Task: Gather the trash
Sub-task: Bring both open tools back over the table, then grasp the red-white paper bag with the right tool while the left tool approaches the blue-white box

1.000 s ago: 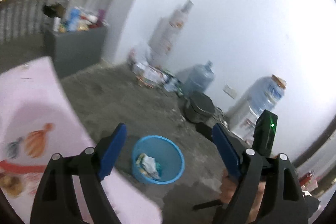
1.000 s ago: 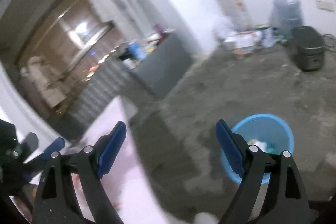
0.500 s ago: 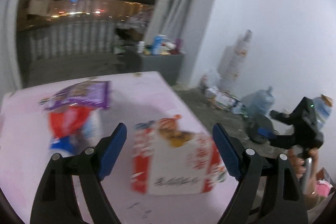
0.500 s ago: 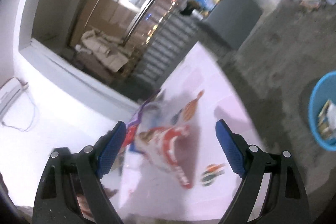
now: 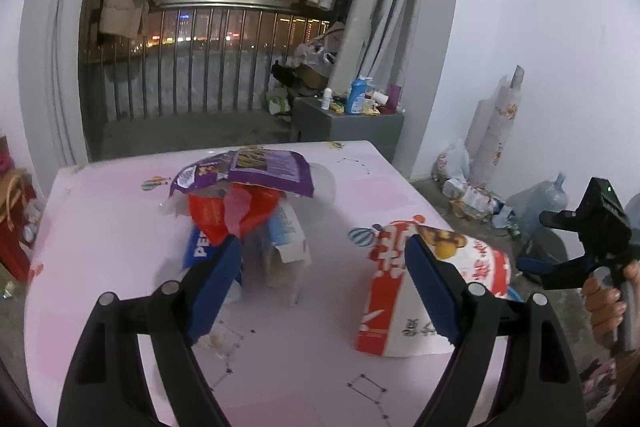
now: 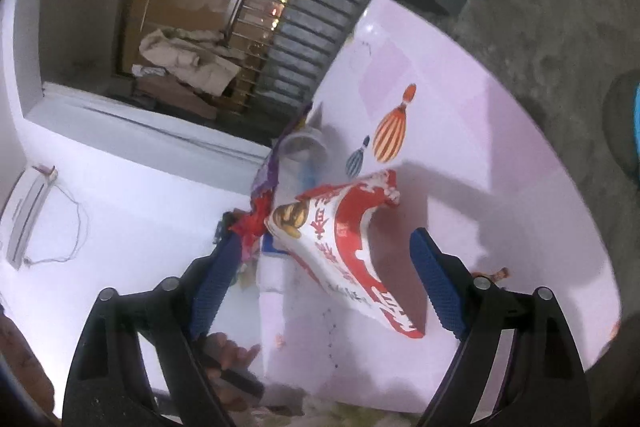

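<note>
Red-and-white snack bag [image 6: 344, 247] lying lengthwise between the gaping, empty right gripper [image 6: 324, 275] fingers (left gripper [image 5: 324, 287] likewise wide, farther off).

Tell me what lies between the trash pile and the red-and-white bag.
Only bare pink tabletop separates the pile from the bag, seen in the left wrist view.

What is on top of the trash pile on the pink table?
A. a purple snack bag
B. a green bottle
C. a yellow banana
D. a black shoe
A: a purple snack bag lies across the top of the pile, over the red wrapper on the pink table.
</note>
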The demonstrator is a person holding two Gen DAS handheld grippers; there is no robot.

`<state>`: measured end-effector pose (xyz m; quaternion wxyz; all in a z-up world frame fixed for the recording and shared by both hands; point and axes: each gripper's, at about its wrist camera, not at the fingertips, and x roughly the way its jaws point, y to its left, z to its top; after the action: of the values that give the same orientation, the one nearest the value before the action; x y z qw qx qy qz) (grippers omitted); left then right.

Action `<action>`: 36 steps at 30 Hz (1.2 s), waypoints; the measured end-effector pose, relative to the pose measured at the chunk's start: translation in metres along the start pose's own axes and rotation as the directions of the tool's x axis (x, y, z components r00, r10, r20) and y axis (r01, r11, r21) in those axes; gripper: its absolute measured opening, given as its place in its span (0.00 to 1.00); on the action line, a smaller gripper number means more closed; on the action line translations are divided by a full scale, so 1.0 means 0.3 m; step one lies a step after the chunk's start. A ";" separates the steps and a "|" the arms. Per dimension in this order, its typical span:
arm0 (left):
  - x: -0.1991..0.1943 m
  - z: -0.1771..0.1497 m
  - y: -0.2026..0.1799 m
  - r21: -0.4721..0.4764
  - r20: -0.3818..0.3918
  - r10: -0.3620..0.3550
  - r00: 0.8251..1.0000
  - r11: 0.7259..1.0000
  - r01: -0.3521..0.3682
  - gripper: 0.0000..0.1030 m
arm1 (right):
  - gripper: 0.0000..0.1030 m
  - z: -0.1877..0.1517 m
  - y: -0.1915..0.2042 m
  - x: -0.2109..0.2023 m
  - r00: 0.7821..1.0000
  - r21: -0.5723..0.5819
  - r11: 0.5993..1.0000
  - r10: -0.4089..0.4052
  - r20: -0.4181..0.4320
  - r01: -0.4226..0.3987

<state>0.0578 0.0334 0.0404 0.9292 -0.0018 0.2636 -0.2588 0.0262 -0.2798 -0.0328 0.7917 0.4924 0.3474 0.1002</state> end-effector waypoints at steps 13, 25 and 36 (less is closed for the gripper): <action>0.174 -0.063 -0.052 0.160 -0.082 0.099 0.992 0.983 -0.085 0.70 | 0.63 -0.008 -0.019 0.036 0.995 0.075 0.996 0.060 -0.077 -0.054; 0.283 -0.088 -0.025 0.120 -0.164 0.087 0.983 0.990 -0.068 0.51 | 0.38 -0.012 -0.053 0.034 0.985 0.157 0.979 0.148 -0.092 -0.133; 0.321 -0.100 -0.004 0.102 -0.202 0.078 0.976 0.993 -0.059 0.30 | 0.07 -0.016 -0.068 0.021 0.977 0.190 0.966 0.193 -0.092 -0.173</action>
<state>0.1125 -0.0100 -0.0321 0.9044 0.0785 0.3457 -0.2377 0.0240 -0.2833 -0.0543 0.7106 0.5861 0.3512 0.1677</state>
